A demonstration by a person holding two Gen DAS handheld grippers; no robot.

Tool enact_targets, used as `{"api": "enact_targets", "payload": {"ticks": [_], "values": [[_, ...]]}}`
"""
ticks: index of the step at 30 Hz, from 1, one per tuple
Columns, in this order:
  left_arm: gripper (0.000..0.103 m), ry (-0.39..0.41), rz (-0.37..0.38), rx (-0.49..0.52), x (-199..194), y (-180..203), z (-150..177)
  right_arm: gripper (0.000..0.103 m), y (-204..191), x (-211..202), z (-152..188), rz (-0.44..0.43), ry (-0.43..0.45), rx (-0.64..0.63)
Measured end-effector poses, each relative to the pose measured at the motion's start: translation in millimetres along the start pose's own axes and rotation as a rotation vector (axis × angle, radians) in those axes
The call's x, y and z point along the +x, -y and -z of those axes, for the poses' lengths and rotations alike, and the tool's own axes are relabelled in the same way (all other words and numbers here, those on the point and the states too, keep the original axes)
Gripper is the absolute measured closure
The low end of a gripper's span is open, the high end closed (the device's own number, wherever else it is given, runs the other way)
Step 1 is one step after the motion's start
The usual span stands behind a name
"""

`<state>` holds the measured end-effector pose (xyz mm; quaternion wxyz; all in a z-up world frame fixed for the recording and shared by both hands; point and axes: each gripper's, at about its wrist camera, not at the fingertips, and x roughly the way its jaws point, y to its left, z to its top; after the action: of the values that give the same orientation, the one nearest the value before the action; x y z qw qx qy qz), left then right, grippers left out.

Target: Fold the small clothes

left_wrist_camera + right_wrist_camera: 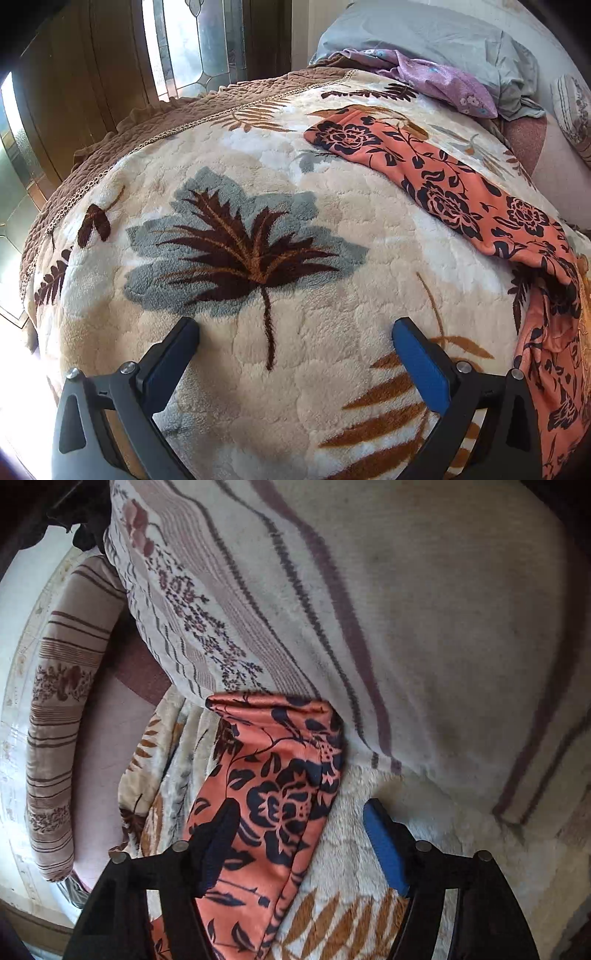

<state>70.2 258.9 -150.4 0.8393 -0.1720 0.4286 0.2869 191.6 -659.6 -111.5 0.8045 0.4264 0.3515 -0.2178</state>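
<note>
Orange flowered garment [461,195]: laid in a long strip across the fleece blanket [229,177] on the bed, one end beside the striped pillow [369,609]. Left gripper [295,336]: jaws wide, nothing between, above bare blanket. Right gripper [295,819]: jaws partly apart, garment's edge between them, pads not pressing.

A bedroom in a home: a bed under a plush leaf-patterned blanket [258,192], a grey pillow [424,40] at its head (rumpled), a striped floral pillow [332,590], and wooden doors with leaded glass panes [199,40].
</note>
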Motion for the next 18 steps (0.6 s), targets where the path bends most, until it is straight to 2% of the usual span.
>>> {"api": "enact_targets", "payload": {"ticks": [1,3,4,5,6,10,13,15,18], "values": [[0.000,0.009,0.014,-0.004,-0.4,-2.5,1.4,0.048,-1.4,3.8,-2.7,0.019,0.001,-0.012],[0.000,0.027,0.026,-0.002,-1.5,-3.8,3.8,0.076,-4.1,10.4,-9.5,0.066,-0.012,-0.033],[0.000,0.032,0.025,-0.002,-1.6,-3.7,4.5,0.080,-6.3,11.1,-12.2,0.079,-0.017,-0.041],[0.000,0.032,0.021,0.000,-0.9,-3.0,4.2,0.090,-9.4,9.1,-15.4,0.076,-0.022,-0.048],[0.000,0.034,0.018,0.002,-0.1,-2.5,4.0,0.095,-16.2,2.8,-17.0,0.061,-0.015,-0.064],[0.000,0.051,0.009,0.004,0.1,-1.7,5.1,0.096,-80.4,-49.5,-8.5,-0.062,0.054,-0.243],[0.000,0.057,0.016,0.000,-1.1,-3.3,5.7,0.097,-149.8,-107.2,16.4,-0.223,0.104,-0.386],[0.000,0.059,0.018,-0.001,-1.5,-3.6,6.0,0.097,-199.5,-150.1,47.6,-0.346,0.133,-0.485],[0.000,0.062,0.024,-0.003,-2.2,-4.2,6.2,0.097,-265.4,-199.6,115.0,-0.531,0.134,-0.615]]}}
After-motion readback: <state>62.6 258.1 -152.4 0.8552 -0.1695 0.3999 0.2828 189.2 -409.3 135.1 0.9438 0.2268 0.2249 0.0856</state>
